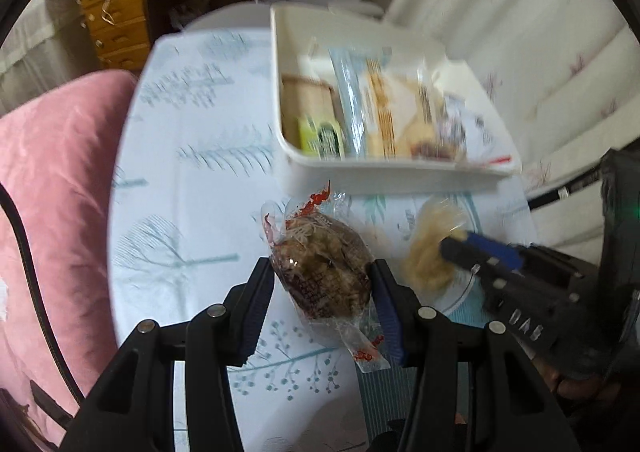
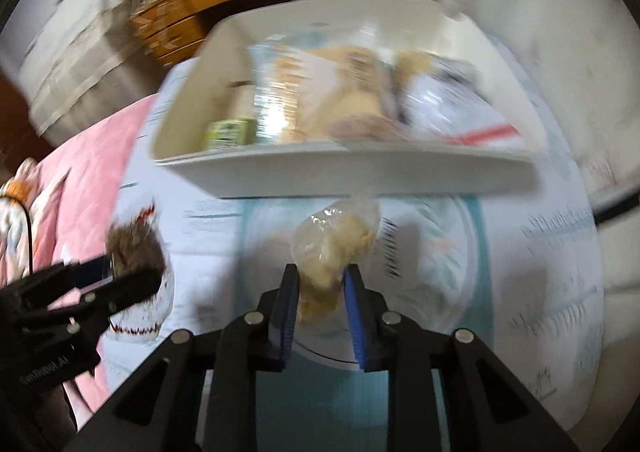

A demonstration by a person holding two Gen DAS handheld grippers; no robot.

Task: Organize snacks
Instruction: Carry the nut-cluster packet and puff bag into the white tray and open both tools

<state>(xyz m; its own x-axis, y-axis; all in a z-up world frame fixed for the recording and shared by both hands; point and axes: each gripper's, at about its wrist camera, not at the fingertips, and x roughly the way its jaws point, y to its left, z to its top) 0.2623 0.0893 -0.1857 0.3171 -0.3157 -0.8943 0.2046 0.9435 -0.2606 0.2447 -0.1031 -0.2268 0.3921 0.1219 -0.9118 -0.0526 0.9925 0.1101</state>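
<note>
My left gripper [image 1: 322,270] is shut on a brown wrapped snack [image 1: 324,272] in clear plastic with red print, held above the table. It also shows in the right wrist view [image 2: 136,248], held by the left gripper [image 2: 132,272]. My right gripper [image 2: 320,274] is shut on a pale yellow wrapped snack [image 2: 332,252]. In the left wrist view the yellow snack [image 1: 428,252] and the right gripper [image 1: 456,246] are just right of the brown one. A white bin [image 1: 384,172] [image 2: 320,168] just beyond both holds several packaged snacks.
A round table with a white and teal leaf-print cloth [image 1: 192,172] [image 2: 520,252] lies below. A pink cushion [image 1: 52,192] is at the left. A wooden desk with drawers [image 1: 120,12] stands behind. White fabric [image 1: 560,72] lies at the right.
</note>
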